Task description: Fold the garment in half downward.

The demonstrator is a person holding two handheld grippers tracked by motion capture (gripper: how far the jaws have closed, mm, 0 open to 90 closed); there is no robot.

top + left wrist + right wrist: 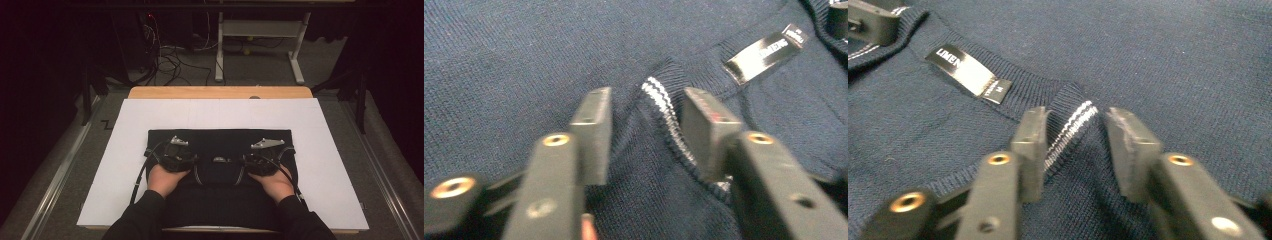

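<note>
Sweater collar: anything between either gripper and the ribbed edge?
Nothing visible. The left gripper and the right gripper each stand open astride a raised fold of the collar of the navy sweater. The label lies off to the side.

"LIMEN" — neck label (964,71) — sweater (1158,55)

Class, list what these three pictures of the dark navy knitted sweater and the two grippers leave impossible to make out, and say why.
- Dark navy knitted sweater: its near hem, high view, hidden by the person's sleeves and cut off by the bottom edge.
- Black neck label: its lettering, left gripper view, blurred; in the right gripper view only partly legible.
- Left gripper and right gripper: whether the fingers touch the white-striped collar rib between them; blur prevents telling.
</note>
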